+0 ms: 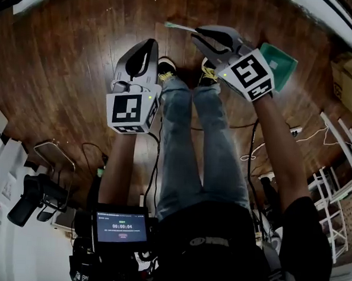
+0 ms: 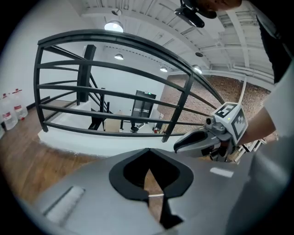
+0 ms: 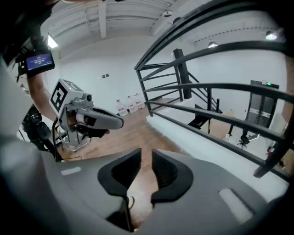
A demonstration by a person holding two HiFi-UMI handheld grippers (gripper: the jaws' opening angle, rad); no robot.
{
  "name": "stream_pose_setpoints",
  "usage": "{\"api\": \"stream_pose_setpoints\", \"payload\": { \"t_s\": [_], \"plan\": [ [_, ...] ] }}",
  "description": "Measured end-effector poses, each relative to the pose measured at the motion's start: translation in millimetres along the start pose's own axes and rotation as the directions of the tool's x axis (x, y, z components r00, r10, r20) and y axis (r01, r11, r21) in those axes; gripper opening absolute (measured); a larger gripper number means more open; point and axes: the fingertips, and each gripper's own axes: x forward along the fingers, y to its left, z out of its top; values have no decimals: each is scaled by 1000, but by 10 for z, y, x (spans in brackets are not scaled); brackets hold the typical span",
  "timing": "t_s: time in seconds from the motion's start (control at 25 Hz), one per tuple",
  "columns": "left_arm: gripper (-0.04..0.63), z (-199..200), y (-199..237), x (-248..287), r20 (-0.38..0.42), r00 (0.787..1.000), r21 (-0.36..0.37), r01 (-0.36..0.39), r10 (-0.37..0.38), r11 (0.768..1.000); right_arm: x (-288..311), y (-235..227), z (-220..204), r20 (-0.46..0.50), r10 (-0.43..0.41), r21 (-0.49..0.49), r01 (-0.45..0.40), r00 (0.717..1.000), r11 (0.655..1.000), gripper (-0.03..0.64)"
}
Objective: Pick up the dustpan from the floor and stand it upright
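Observation:
The teal dustpan [image 1: 280, 62] lies on the wooden floor at the upper right of the head view, partly hidden behind the marker cube of my right gripper [image 1: 198, 37]. A thin pale-green handle [image 1: 178, 27] sticks out to the left past that gripper's tips. My right gripper [image 3: 147, 153] is open by a narrow gap with nothing between the jaws. My left gripper [image 1: 151, 45] is held over the floor left of the person's shoes; its jaws [image 2: 148, 150] meet at the tips, shut on nothing. Neither gripper view shows the dustpan.
The person's legs and shoes [image 1: 167, 67] stand between the grippers. A cardboard box [image 1: 348, 79] and white frames [image 1: 340, 176] are at the right, cables [image 1: 265, 147] on the floor, camera gear [image 1: 32, 198] at the lower left. A dark railing [image 2: 115, 92] on a white ledge runs ahead.

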Motion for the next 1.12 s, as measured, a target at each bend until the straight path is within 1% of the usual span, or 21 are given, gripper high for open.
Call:
{"api": "stream_pose_setpoints", "payload": {
  "t_s": [0.04, 0.12, 0.24, 0.32, 0.4, 0.48, 0.64, 0.8, 0.96, 1.0, 1.04, 1.08, 1.12],
  "plan": [
    [20, -133, 20, 78, 1, 1000, -5, -1, 1, 1000, 141, -7, -140, -21, 36, -5, -36, 999, 999, 109],
    [19, -424, 64, 218, -14, 1000, -19, -3, 3, 1000, 416, -25, -453, -82, 86, -21, -88, 993, 996, 166],
    [20, -875, 174, 413, -48, 999, -42, -19, 17, 999, 826, -132, -1052, -200, 96, -61, -110, 975, 992, 166],
    [20, -1141, 274, 544, -62, 997, -40, -39, 36, 998, 1111, -236, -1491, -267, 95, -69, -118, 959, 991, 166],
    [20, -1402, 382, 685, -75, 996, -37, -54, 51, 998, 1412, -341, -1919, -318, 96, -59, -121, 943, 991, 166],
    [20, -1666, 485, 827, -91, 994, -49, -64, 60, 997, 1711, -417, -2317, -364, 96, -55, -125, 926, 991, 166],
    [20, -2088, 666, 1088, -127, 990, -81, -78, 67, 994, 2192, -525, -2936, -441, 95, -67, -138, 892, 988, 166],
    [20, -2340, 778, 1212, -139, 988, -109, -79, 64, 991, 2477, -673, -3409, -536, 71, -91, -141, 841, 986, 169],
    [20, -2491, 803, 1305, -150, 987, -113, -73, 56, 991, 2570, -745, -3747, -602, 72, -87, -155, 795, 984, 166],
    [20, -2517, 803, 1324, -153, 987, -114, -72, 54, 991, 2567, -749, -3813, -614, 69, -94, -160, 786, 983, 157],
    [20, -2532, 810, 1348, -155, 986, -117, -73, 55, 990, 2565, -763, -3859, -622, 60, -112, -165, 781, 980, 121],
    [20, -2533, 819, 1375, -153, 987, -121, -76, 57, 990, 2567, -787, -3884, -625, 49, -133, -168, 779, 977, 70],
    [20, -2520, 822, 1398, -149, 987, -124, -78, 59, 989, 2568, -806, -3891, -624, 40, -147, -168, 780, 975, 69]
  ]
}}
